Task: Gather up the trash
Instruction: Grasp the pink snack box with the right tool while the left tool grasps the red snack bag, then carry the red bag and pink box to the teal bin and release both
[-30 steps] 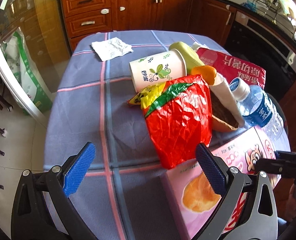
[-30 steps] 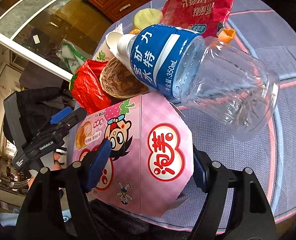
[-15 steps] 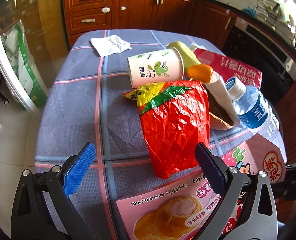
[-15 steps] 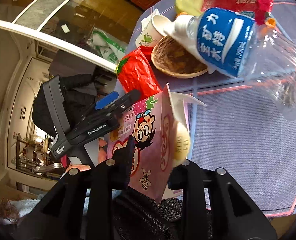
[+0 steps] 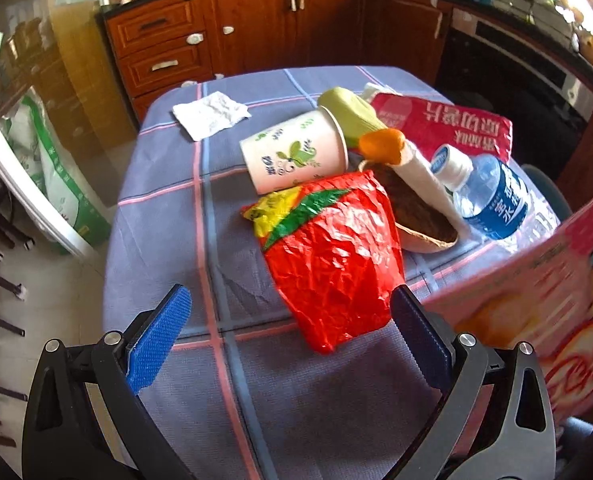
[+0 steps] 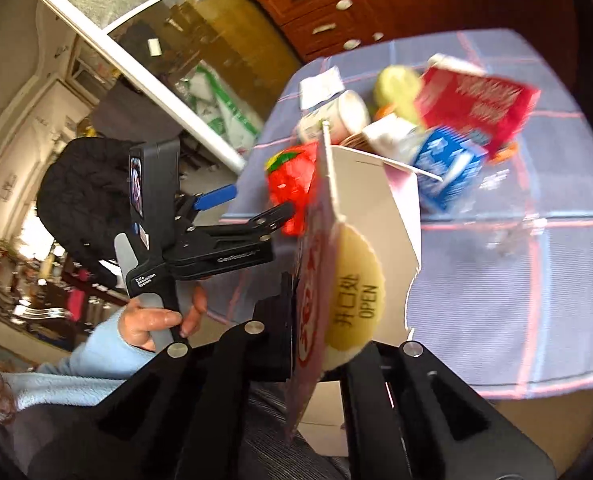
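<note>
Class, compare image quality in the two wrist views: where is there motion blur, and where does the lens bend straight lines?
Left wrist view: red wrapper and paper cup sharp, pink box smeared at the right edge, cabinets bowed. Right wrist view: blurred water bottle and red bag, curved door frame.

My pink box has a cartoon print; ahead lie a crinkled red wrapper, a blue-labelled bottle and a blue cloth with pink checks.
</note>
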A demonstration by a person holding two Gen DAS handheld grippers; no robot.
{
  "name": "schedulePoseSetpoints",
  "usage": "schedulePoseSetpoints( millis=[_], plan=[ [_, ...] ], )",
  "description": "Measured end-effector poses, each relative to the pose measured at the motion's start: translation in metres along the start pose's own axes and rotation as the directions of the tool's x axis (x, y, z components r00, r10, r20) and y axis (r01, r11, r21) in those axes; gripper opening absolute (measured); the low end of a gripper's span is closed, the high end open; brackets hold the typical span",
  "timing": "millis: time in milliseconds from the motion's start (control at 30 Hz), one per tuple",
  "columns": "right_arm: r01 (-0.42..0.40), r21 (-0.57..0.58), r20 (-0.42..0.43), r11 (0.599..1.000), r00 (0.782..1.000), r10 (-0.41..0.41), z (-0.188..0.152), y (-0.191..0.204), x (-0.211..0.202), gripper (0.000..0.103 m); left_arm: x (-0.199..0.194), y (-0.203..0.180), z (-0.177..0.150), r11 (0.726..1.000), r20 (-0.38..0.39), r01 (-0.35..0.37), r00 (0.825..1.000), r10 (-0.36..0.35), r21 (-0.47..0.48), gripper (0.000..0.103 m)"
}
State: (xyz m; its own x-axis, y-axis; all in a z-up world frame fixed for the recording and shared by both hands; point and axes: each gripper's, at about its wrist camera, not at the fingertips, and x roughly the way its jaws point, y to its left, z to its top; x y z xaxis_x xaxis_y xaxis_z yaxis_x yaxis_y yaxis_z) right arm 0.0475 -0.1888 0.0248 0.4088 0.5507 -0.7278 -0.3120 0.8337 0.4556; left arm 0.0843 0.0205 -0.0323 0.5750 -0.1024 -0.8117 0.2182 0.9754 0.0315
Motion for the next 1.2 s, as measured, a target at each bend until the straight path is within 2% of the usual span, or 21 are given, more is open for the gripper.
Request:
schedulePoseSetpoints(
  millis=[167, 267, 300, 333, 400, 433, 467, 500, 667, 800, 933, 1033, 1133, 1167, 1200],
  plan=[
    [0.087, 0.02, 0.03, 0.996, 0.996, -0.088, -0.002, -0.015, -0.023, 0.002, 0.036, -0.005, 0.01, 0.999, -0.068, 0.038, 0.997, -0.037, 0.017, 0.099],
    [0.091, 0.034, 0.031, 0.995, 0.995, -0.092, -0.003, -0.022, -0.019, 0.002, 0.045, -0.013, 0.01, 0.998, -0.068, 0.053, 0.996, -0.051, 0.032, 0.099],
    [0.088, 0.034, 0.034, 0.995, 0.995, -0.09, -0.003, -0.022, -0.02, 0.002, 0.042, -0.015, 0.009, 0.998, -0.051, 0.062, 0.997, -0.06, 0.034, 0.09],
    [0.088, 0.033, 0.036, 0.996, 0.995, -0.09, -0.003, -0.02, -0.019, 0.002, 0.039, -0.018, 0.008, 0.997, -0.037, 0.071, 0.997, -0.07, 0.039, 0.072],
    [0.084, 0.031, 0.037, 0.996, 0.996, -0.085, -0.005, -0.016, -0.018, 0.002, 0.033, -0.022, 0.007, 0.996, -0.021, 0.065, 0.998, -0.064, 0.054, 0.06],
    [0.083, 0.031, 0.039, 0.996, 0.996, -0.084, -0.005, -0.015, -0.018, 0.002, 0.027, -0.023, 0.005, 0.996, 0.003, 0.068, 0.998, -0.069, 0.062, 0.041],
    [0.082, 0.032, 0.046, 0.996, 0.995, -0.084, -0.005, -0.014, -0.02, 0.002, 0.022, -0.023, 0.005, 0.995, 0.011, 0.074, 0.997, -0.075, 0.062, 0.032],
    [0.08, 0.031, 0.055, 0.996, 0.995, -0.082, -0.004, -0.012, -0.022, 0.002, 0.015, -0.023, 0.005, 0.995, 0.015, 0.077, 0.997, -0.078, 0.06, 0.027],
    [0.059, 0.011, 0.108, 0.998, 0.992, -0.06, -0.003, 0.0, -0.04, 0.001, -0.022, -0.017, 0.007, 0.995, 0.063, 0.077, 0.995, -0.081, 0.062, 0.025],
    [0.053, -0.006, 0.103, 0.999, 0.993, -0.053, -0.002, 0.004, -0.038, 0.001, -0.044, -0.017, 0.011, 0.993, 0.08, 0.095, 0.992, -0.1, 0.072, 0.025],
    [0.038, -0.004, 0.06, 0.999, 0.997, -0.038, -0.001, 0.004, -0.019, 0.002, -0.055, -0.036, 0.008, 0.985, 0.082, 0.087, 0.992, -0.1, 0.151, 0.025],
    [0.036, -0.034, 0.021, 0.999, 0.999, -0.035, -0.001, 0.012, -0.01, 0.005, -0.051, -0.042, 0.002, 0.981, 0.065, 0.106, 0.991, -0.117, 0.16, 0.025],
    [0.064, -0.074, -0.076, 0.995, 0.995, -0.069, -0.004, 0.02, 0.012, 0.009, -0.046, -0.041, -0.003, 0.981, 0.047, 0.125, 0.99, -0.133, 0.149, 0.025],
    [0.095, -0.097, -0.082, 0.991, 0.991, -0.103, -0.006, 0.023, 0.017, 0.014, -0.046, -0.041, -0.004, 0.981, 0.044, 0.13, 0.989, -0.138, 0.146, 0.025],
    [0.117, -0.111, -0.094, 0.987, 0.987, -0.128, -0.007, 0.025, 0.023, 0.013, -0.046, -0.041, -0.005, 0.98, 0.042, 0.135, 0.989, -0.143, 0.143, 0.025]
  ],
)
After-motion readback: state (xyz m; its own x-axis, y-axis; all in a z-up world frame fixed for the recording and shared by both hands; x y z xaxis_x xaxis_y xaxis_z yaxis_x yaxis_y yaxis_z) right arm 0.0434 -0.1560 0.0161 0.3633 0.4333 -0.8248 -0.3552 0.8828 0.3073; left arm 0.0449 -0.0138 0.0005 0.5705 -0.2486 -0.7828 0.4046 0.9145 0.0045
